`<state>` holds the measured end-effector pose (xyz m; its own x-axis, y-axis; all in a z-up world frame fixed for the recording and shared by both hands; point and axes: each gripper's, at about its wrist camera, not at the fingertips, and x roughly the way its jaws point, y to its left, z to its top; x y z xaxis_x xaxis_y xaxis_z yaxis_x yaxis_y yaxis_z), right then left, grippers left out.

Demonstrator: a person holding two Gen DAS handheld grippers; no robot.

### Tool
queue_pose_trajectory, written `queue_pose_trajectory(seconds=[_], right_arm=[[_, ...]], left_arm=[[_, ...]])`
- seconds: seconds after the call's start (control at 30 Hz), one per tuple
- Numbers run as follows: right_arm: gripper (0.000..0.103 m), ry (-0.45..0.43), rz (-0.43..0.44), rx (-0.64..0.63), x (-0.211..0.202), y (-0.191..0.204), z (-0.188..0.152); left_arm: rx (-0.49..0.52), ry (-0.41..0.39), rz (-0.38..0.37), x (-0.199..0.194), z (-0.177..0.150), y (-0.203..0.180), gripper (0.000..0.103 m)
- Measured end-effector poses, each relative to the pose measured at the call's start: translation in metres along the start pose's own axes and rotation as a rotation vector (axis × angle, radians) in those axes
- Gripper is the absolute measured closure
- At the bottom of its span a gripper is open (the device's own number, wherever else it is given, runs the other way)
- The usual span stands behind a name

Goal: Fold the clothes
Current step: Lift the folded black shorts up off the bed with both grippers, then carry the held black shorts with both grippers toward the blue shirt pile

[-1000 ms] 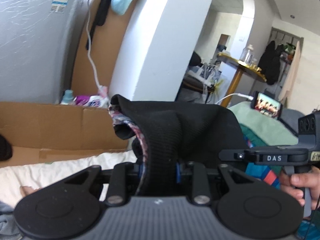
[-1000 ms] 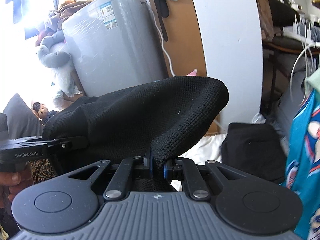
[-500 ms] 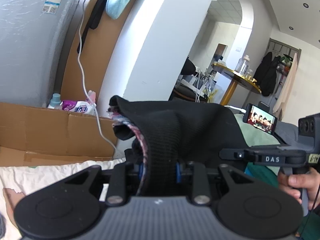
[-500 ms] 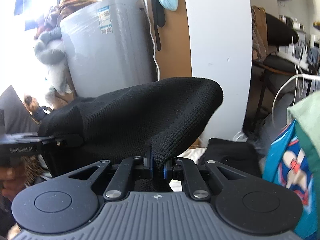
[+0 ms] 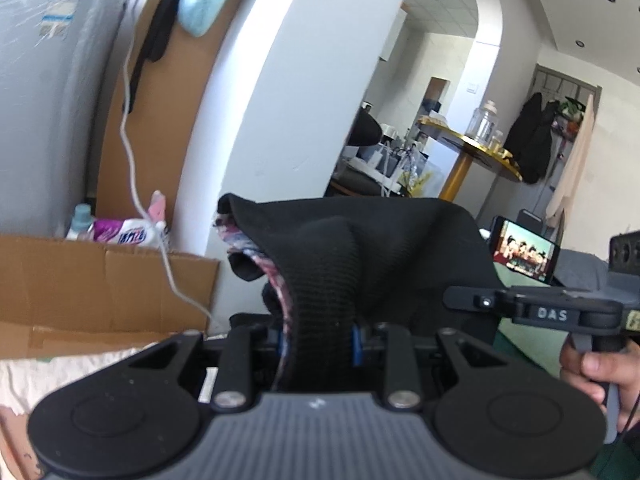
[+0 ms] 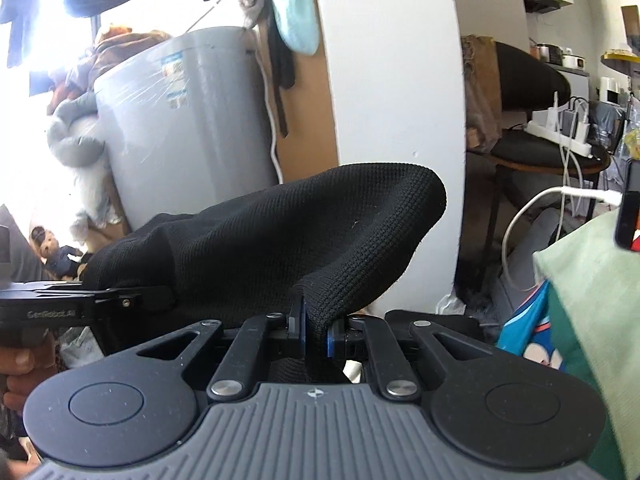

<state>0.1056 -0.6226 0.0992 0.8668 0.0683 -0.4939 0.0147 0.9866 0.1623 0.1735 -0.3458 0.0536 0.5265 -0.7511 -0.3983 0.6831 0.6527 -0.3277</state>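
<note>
A black knit garment (image 5: 360, 248) with a patterned inner lining hangs between my two grippers, held up in the air. My left gripper (image 5: 318, 344) is shut on a thick bunch of it. My right gripper (image 6: 316, 330) is shut on another edge of the same garment (image 6: 280, 236). The right gripper shows in the left wrist view (image 5: 560, 312), held by a hand at the right. The left gripper shows in the right wrist view (image 6: 60, 308) at the left. The cloth below both jaws is hidden.
A white pillar (image 5: 256, 112) and a grey cylindrical appliance (image 6: 180, 128) stand ahead. A cardboard box (image 5: 100, 284) lies left, over white bedding (image 5: 60, 372). Green and blue clothes (image 6: 580, 300) pile at right. A phone (image 5: 524, 256) plays video; a round table (image 5: 472, 148) stands behind.
Both grippers have risen and tilted upward with the garment still held; the background has dropped in both views. The grip on the cloth is unchanged.
</note>
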Motion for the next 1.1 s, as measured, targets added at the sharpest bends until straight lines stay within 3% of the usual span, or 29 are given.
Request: queue_pose_trajectory(seconds=[0.3, 0.63, 1.1], right_arm=[[0.095, -0.014, -0.026, 0.001, 0.007, -0.021, 0.017], [0.095, 0.061, -0.105, -0.017, 0.071, -0.062, -0.015], [0.095, 0.169, -0.214, -0.028, 0.167, -0.121, -0.056]], left_arm=[[0.017, -0.004, -0.013, 0.02, 0.011, -0.008, 0.073], [-0.024, 0.019, -0.054, 0.092, -0.036, 0.015, 0.073], [-0.08, 0.112, -0.049, 0.205, -0.086, 0.038, 0.073]])
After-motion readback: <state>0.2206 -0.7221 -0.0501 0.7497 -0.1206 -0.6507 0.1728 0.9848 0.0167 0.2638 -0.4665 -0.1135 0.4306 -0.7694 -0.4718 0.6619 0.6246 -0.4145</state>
